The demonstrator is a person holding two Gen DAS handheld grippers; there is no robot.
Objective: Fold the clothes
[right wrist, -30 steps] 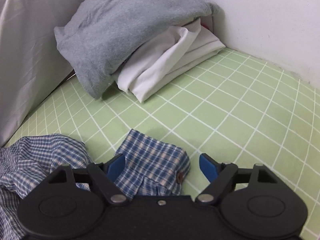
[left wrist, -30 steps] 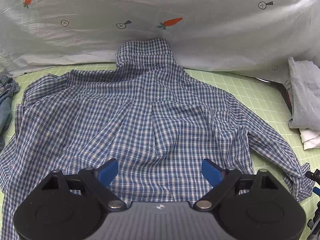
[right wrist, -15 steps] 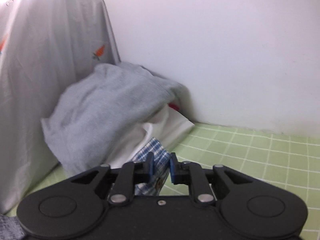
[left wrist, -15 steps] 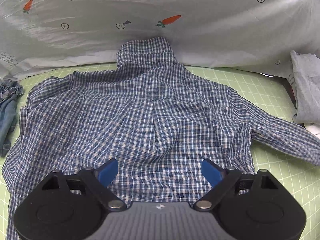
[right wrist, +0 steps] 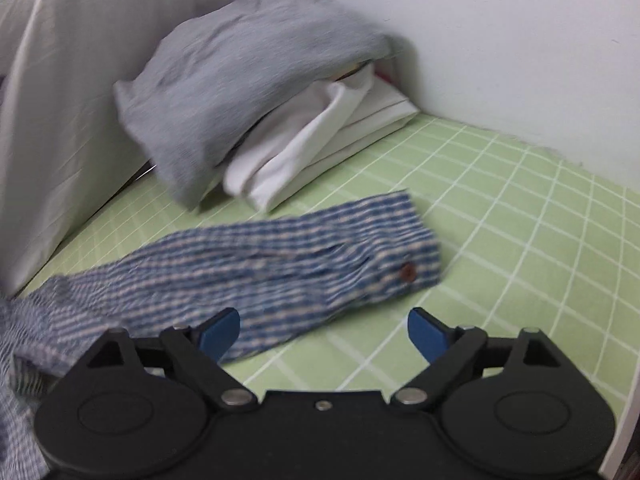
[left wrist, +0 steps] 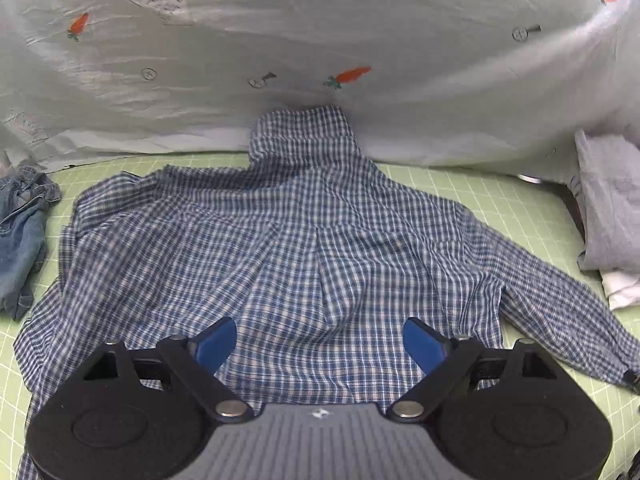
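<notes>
1. Left wrist view only: plaid shirt [left wrist: 288,248] spread back-up across green grid mat [left wrist: 500,196], collar against carrot-print sheet [left wrist: 320,32]; jeans [left wrist: 20,232] at left edge
2. Right wrist view only: sleeve cuff [right wrist: 392,252] flat below grey garment [right wrist: 240,72] stacked on white one [right wrist: 320,148]
3. Left gripper [left wrist: 320,342], right gripper [right wrist: 324,334]: both jaws wide, empty

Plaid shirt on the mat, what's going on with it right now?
The plaid shirt lies spread back-up on the green mat. Both grippers are open and hold nothing: the left gripper hovers over the hem, and the right gripper is beside the stretched-out sleeve. No fold is made yet.
</notes>
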